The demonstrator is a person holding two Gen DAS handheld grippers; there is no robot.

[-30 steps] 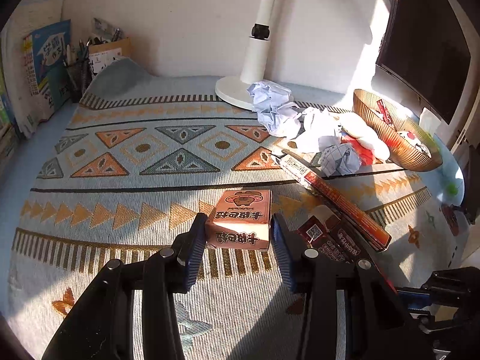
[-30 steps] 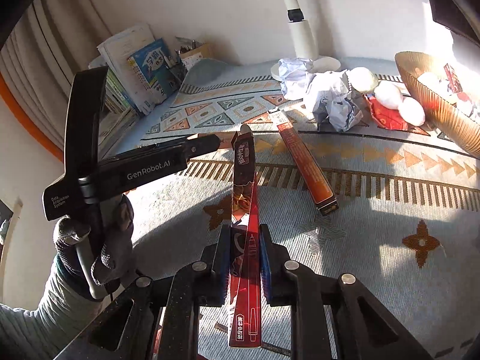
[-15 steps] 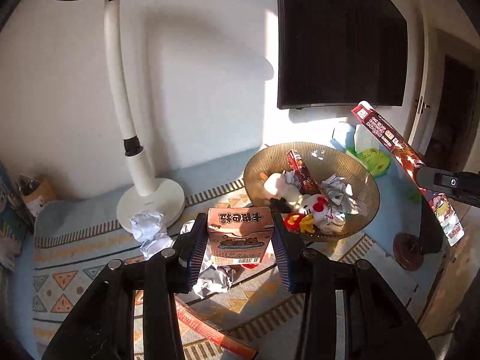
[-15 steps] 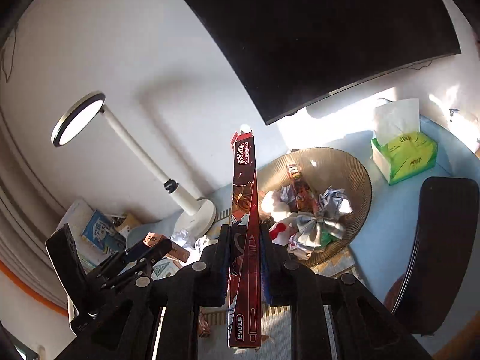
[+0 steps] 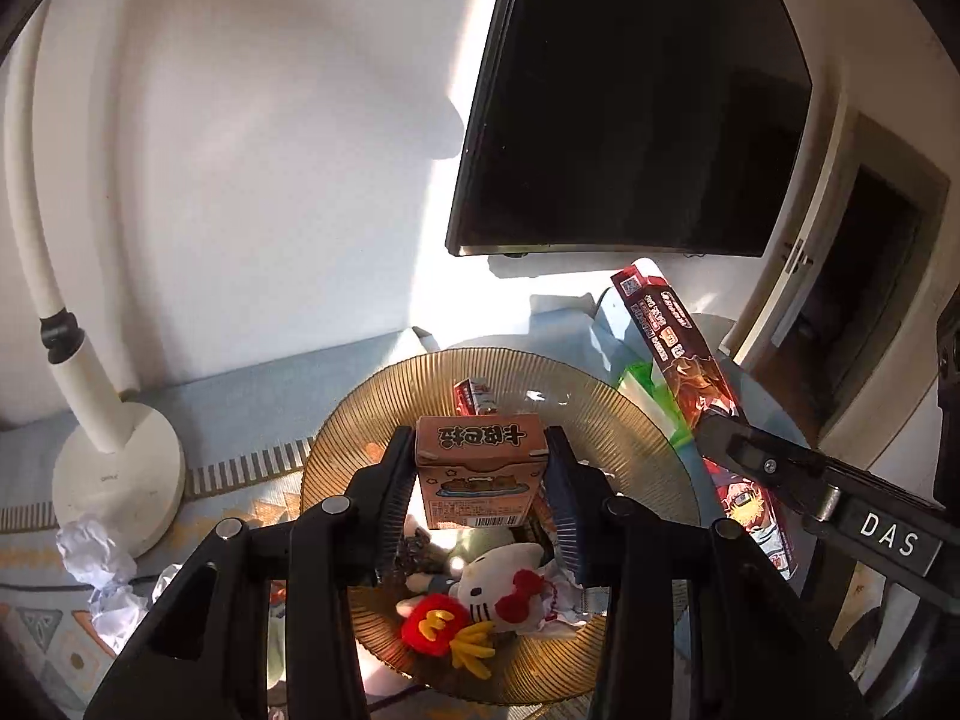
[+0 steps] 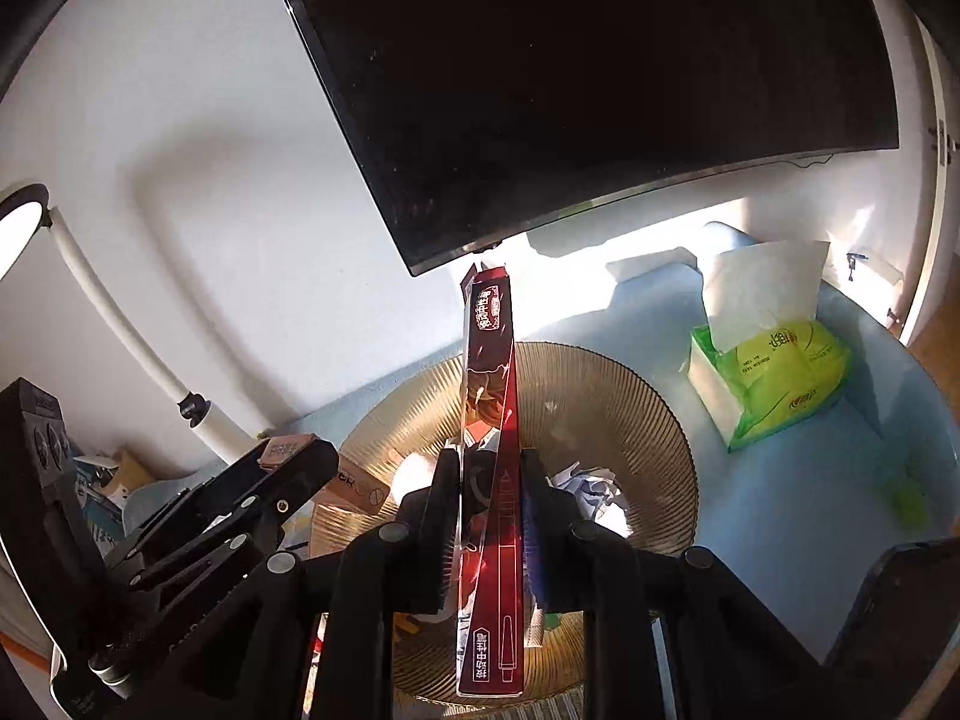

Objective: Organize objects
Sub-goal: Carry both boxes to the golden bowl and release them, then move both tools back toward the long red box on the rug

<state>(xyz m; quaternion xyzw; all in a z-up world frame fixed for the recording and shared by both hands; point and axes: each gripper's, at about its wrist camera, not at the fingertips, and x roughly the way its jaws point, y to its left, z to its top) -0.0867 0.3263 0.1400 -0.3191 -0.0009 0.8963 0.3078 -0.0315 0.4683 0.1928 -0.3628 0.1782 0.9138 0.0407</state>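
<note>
Left wrist view
Left tool [image 5: 480, 483]: held above the ribbed amber bowl [image 5: 372, 414], its jaws opening, the small brown box [image 5: 480, 474] between the blue pads; the pad on the right of the picture stands just clear of the box's side, the other lies close against it.
Small brown box: upright between the jaws, barcode end lowest, over the bowl's middle.
Bowl contents: a white cat plush with a red bow [image 5: 501, 579], a red-and-yellow plush [image 5: 441, 633], crumpled paper and a small red packet near the far rim.
Right tool [image 5: 729, 444]: enters from the right of the picture, its tips on the long red box [image 5: 678, 348], which slants over the bowl's rim.
Surroundings: white lamp base [image 5: 117, 480] on the tabletop, dark monitor [image 5: 630, 102] above.

Right wrist view
Right tool [image 6: 489, 516]: jaws opening, the long red box [image 6: 489, 420] standing between them, its far end pointing over the bowl [image 6: 648, 414].
Left tool [image 6: 294, 459]: at left, the brown box's end showing at its tips.
Tabletop: pale blue [image 6: 900, 546], with a green tissue pack [image 6: 774, 378] beside the bowl.
</note>
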